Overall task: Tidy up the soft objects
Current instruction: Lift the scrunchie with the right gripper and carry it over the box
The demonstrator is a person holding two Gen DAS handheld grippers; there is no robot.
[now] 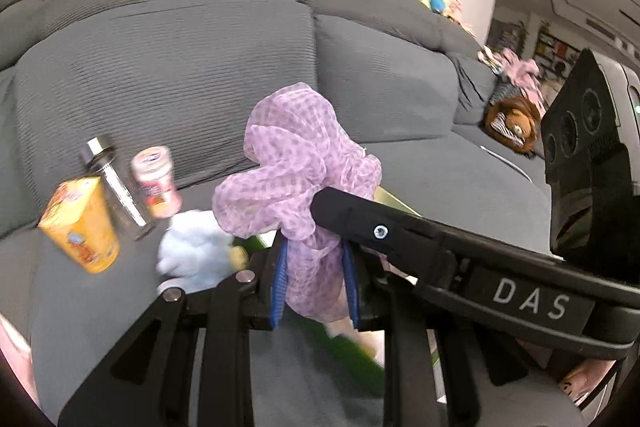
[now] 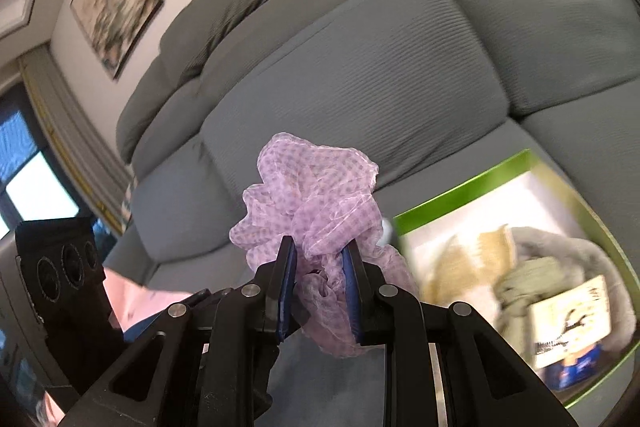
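Bunching up between both sets of blue pads, a lilac spotted scarf (image 1: 296,163) is being held above the grey sofa (image 1: 168,67). The left gripper (image 1: 316,277) is pinching its lower folds with jaws nearly shut, and the right gripper (image 2: 320,291) is clamping the same fabric just as narrowly. Beside it, a green-rimmed box (image 2: 460,195) is sitting on the seat. A yellow carton (image 1: 82,227), two small bottles and a pale blue plush (image 1: 192,251) are lying on the cushion to the left.
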